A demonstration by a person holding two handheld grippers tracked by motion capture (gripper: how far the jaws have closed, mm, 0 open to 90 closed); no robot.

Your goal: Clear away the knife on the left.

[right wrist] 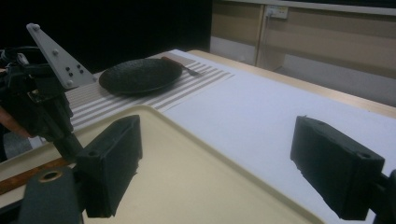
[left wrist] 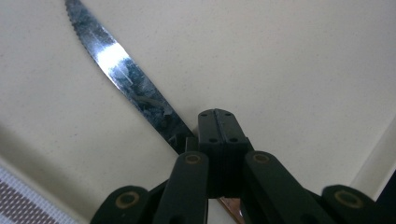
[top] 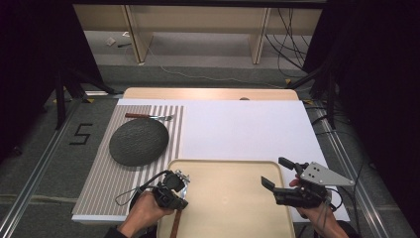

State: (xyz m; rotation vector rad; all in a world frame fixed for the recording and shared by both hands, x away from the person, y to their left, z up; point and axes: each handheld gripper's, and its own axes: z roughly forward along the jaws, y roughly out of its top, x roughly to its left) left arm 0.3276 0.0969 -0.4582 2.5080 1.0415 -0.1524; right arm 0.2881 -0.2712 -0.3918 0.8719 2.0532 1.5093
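While the left gripper (left wrist: pixel 218 135) clamps a knife (left wrist: pixel 126 79) over the tray (top: pixel 228 198) (right gripper (top: pixel 277 173) gaping empty), a dark plate (top: pixel 138 141) and fork (top: pixel 148 116) lie far left on the striped mat (top: pixel 104 183).

Glossy metal knife blade (left wrist: pixel 126 79), wooden handle; smooth matt plastic tray (top: pixel 233 198)

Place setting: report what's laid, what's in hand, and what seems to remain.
Done: the dark plate sits on the striped placemat, and the fork lies on the mat beyond it. In hand: the left gripper is shut on the knife, held over the beige tray. Left: the knife probably still has to reach the mat. The right gripper waits open with nothing between its jaws.
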